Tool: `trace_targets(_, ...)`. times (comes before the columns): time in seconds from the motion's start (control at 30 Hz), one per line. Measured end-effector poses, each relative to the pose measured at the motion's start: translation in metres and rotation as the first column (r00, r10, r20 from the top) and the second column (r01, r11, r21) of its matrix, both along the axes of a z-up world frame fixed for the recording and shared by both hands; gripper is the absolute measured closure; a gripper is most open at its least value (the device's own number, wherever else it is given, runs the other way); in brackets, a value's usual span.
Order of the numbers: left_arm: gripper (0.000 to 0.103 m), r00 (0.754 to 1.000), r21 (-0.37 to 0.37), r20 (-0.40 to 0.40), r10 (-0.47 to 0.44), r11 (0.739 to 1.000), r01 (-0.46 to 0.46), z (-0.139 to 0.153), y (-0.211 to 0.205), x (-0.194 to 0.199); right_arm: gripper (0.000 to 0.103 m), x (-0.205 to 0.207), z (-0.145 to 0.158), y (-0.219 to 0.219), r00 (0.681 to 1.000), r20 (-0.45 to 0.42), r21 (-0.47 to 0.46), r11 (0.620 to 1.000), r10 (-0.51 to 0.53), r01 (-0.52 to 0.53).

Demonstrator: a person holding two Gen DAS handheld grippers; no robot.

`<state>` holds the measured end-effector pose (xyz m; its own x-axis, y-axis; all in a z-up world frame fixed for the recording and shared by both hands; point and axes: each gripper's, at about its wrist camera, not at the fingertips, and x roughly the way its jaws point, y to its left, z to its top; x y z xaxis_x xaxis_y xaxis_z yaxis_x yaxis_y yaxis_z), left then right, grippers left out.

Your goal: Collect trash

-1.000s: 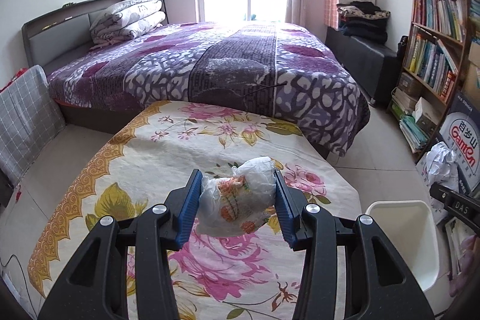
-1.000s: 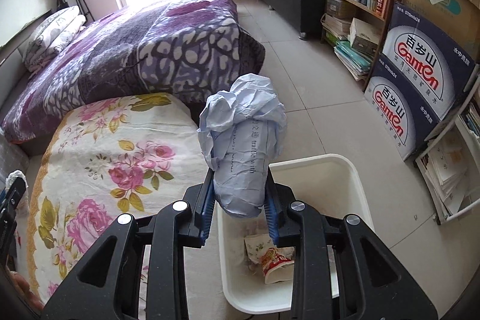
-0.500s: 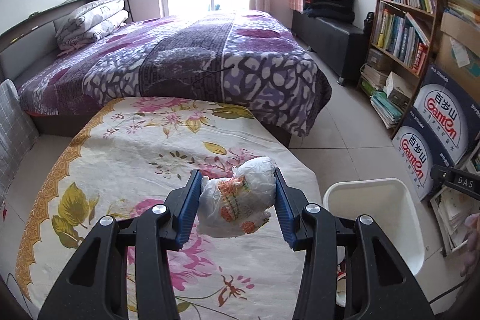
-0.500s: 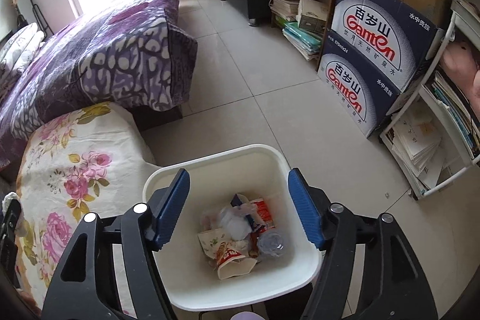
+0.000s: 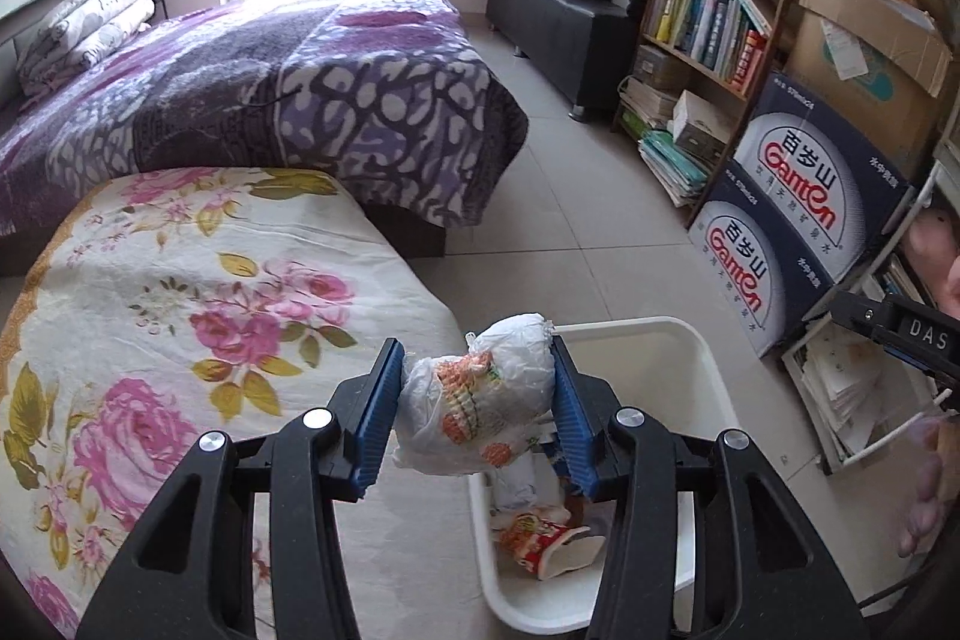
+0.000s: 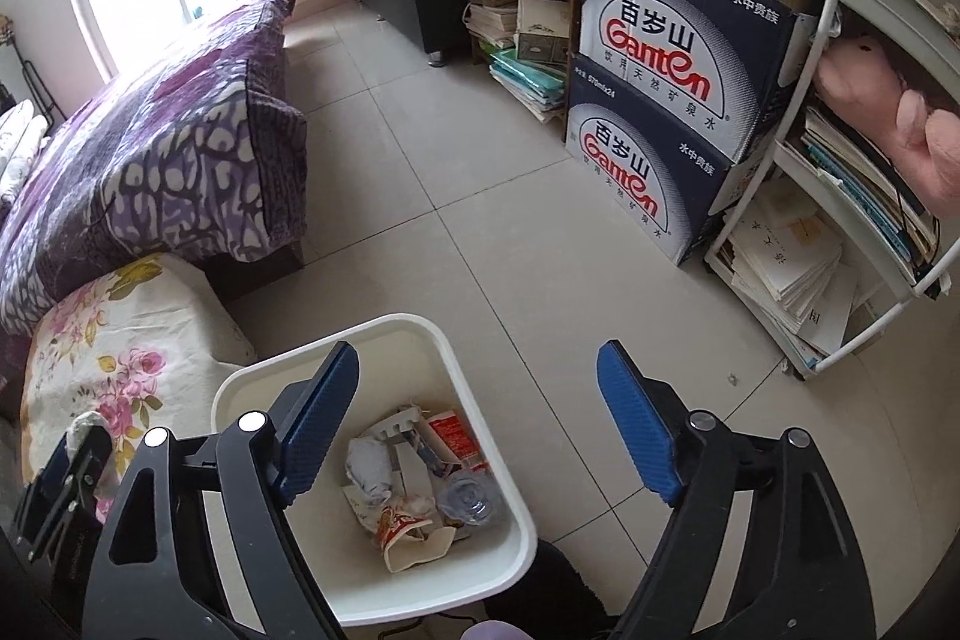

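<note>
A: What's different from a second ago?

B: The right gripper [image 6: 477, 427] had a crumpled paper wad pinched over the white bin [image 6: 384, 334]. Now nothing sits between its blue pads and the jaws are opening wide, so the paper has gone in. A pale crumpled wad [image 6: 369, 466] lies in the bin among a torn noodle cup [image 6: 414, 538] and a clear plastic lid [image 6: 468, 499].

A: And the left?

B: The left gripper [image 5: 477, 409] is clamped on a knotted plastic bag [image 5: 480, 403] with orange print — it has swung from over the floral tablecloth [image 5: 180, 292] to the bin's near-left rim. One piece binned, one about to be, I'd judge.

A: Is there room to drop it?

B: The bag hangs at the bin's edge, not its middle, so it could fall outside if released here. It needs carrying further over the bin's mouth. The right gripper is to the bin's right over bare tile floor [image 6: 480, 196], so the mouth is free.
</note>
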<state>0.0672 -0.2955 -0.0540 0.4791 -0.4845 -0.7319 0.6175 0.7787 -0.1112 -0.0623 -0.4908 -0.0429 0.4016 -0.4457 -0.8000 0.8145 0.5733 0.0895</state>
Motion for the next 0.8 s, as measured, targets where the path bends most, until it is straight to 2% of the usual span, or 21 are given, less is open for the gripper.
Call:
trace_targets(0.13,0.053,0.989,-0.07,-0.121,-0.086,0.995,0.078,-0.012,-0.022,-0.005,0.024,-0.013,-0.001,-0.016,0.999,0.012,0.018,0.999,-0.04,0.04)
trace_targets(0.27,0.037,0.958,-0.132,-0.241,-0.155,0.983,0.126,-0.019,-0.034,-0.008,0.021,-0.021,0.001,-0.021,0.998,0.029,0.028,0.998,-0.055,0.055)
trace_targets(0.33,0.034,0.953,-0.131,-0.253,-0.167,0.982,0.137,-0.016,-0.032,-0.013,0.019,-0.023,0.002,-0.019,0.998,0.039,0.035,0.998,-0.055,0.054)
trace_targets(0.4,0.026,0.962,-0.105,-0.227,-0.153,0.986,0.132,-0.012,-0.026,-0.018,0.019,-0.023,0.005,-0.013,0.998,0.05,0.031,0.999,-0.04,0.038)
trace_targets(0.6,0.019,0.991,-0.027,-0.119,-0.057,0.998,0.054,0.007,0.019,-0.026,0.014,-0.013,0.019,0.035,0.997,0.061,-0.082,0.996,0.044,-0.039)
trace_targets(0.7,0.016,1.0,0.018,-0.023,0.015,1.0,-0.014,0.015,0.048,-0.03,0.011,-0.008,0.02,0.068,0.994,0.058,-0.14,0.987,0.091,-0.082)
trace_targets(0.8,0.011,0.992,0.042,0.088,0.092,0.994,-0.096,0.024,0.076,-0.037,0.009,-0.004,0.018,0.095,0.989,0.059,-0.174,0.977,0.138,-0.126)
